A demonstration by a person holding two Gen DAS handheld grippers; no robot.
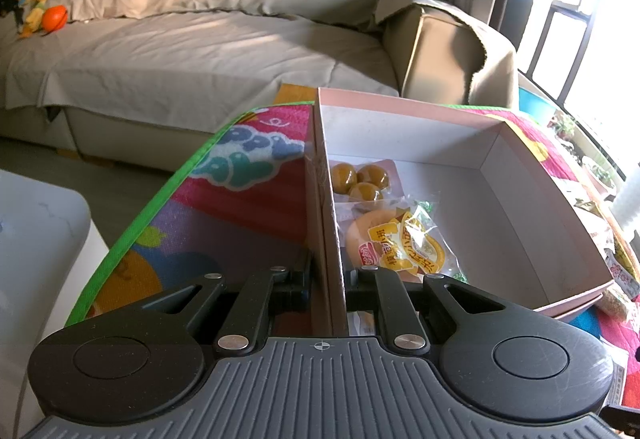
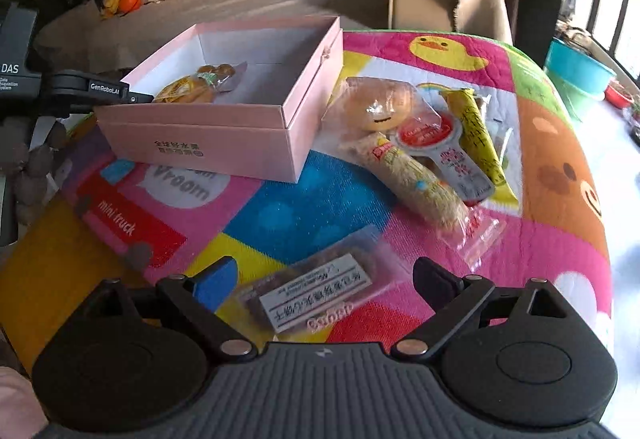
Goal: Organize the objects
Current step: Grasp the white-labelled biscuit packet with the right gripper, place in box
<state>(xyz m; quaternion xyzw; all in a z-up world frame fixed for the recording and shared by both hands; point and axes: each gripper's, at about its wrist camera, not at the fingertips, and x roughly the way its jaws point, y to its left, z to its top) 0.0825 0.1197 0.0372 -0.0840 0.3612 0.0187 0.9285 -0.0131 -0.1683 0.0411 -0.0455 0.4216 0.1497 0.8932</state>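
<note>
Snacks half sorted into pink box on the desk

Fingers of the left gripper (image 1: pixel 327 279) are clamped on the near wall of the pink box (image 1: pixel 516 195), one finger outside it and one inside. The open box sits toward the left edge of the desk (image 2: pixel 304 183), which is covered by a bright cartoon-print mat. Inside the box, against the clamped wall, lie a packet of three brown balls (image 1: pixel 362 179) and, just nearer the gripper, a wrapped round pastry with a yellow label (image 1: pixel 394 243); the rest of the box floor is bare.

The right gripper (image 2: pixel 324 279) hovers over the near part of the desk with its fingers wide apart. Between them, lying flat on the mat, is a clear packet with a white label (image 2: pixel 316 291); the view is blurred there, and the pads do not appear to press on it.

Right of the box, toward the far right corner of the desk, a cluster of snacks lies touching: a wrapped bun (image 2: pixel 380 107), a long pale roll (image 2: pixel 412 183), a red-and-white sachet (image 2: pixel 444 147) and a yellow stick packet (image 2: pixel 480 139).

Behind the desk stands a sofa (image 1: pixel 192 55) draped in grey cloth.
</note>
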